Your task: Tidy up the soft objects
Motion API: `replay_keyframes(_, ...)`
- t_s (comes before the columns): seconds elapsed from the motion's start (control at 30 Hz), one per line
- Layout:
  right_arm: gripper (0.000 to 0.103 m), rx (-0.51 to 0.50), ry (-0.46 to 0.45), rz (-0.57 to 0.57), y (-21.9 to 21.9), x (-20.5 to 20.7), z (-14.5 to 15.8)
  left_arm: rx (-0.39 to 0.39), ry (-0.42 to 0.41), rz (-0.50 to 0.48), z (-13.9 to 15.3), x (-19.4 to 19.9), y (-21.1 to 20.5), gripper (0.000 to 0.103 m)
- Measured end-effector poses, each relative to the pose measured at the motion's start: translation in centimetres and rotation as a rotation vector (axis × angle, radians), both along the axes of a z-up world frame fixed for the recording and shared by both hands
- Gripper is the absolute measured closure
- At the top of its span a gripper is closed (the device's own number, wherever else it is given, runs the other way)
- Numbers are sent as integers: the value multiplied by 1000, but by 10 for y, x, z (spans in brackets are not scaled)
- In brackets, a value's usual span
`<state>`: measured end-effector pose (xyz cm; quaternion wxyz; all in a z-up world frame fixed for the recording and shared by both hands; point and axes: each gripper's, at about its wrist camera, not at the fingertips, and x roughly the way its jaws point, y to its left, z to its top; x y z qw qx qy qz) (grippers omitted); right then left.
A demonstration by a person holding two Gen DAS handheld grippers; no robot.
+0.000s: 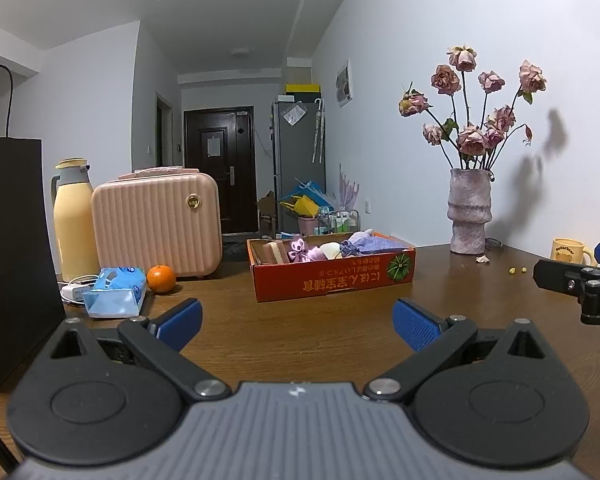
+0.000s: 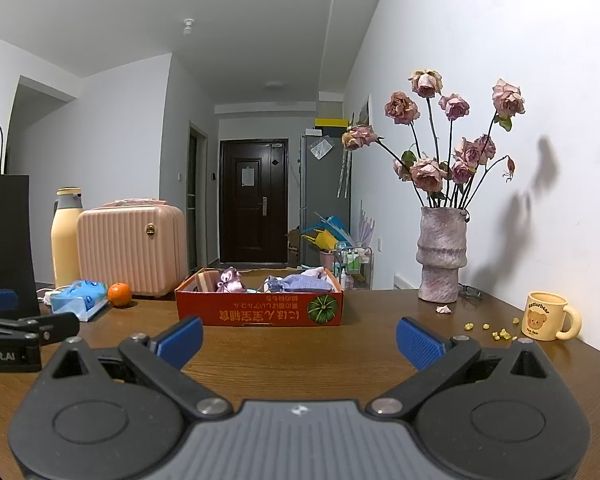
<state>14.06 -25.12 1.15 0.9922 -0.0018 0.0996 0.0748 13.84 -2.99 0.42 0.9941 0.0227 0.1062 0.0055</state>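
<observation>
Lying crosswise in the red box (image 2: 260,312) on the surface (image 2: 360,352), a purple pouch (image 2: 306,283) is seen well beyond both grippers' (image 1: 296,326) (image 2: 298,340) wide-spread, empty fingers.

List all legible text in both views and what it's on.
"Robot.AI": on the left claw's black body, seen in the right wrist view.
"Butterbear": on the yellow mug, above the bear picture; the small line under the bear is unreadable.
Red cardboard box: yellow East Asian print, upside down, not readable.
Blue tissue pack: print blurred.
</observation>
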Motion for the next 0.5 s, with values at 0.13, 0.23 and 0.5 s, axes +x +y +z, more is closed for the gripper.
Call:
replay_keyframes(0.13,0,-2,-4,0,0,-1,1,2,-7,-1,0,-2,0,0)
replay_keyframes(0.23,0,-3,-5,1,0,-2,2,2,-8,-2,0,-3,0,0)
replay_keyframes(0.5,0,-5,-8,1,1,-3,3,5,-15,-2,2,-3,-1,0)
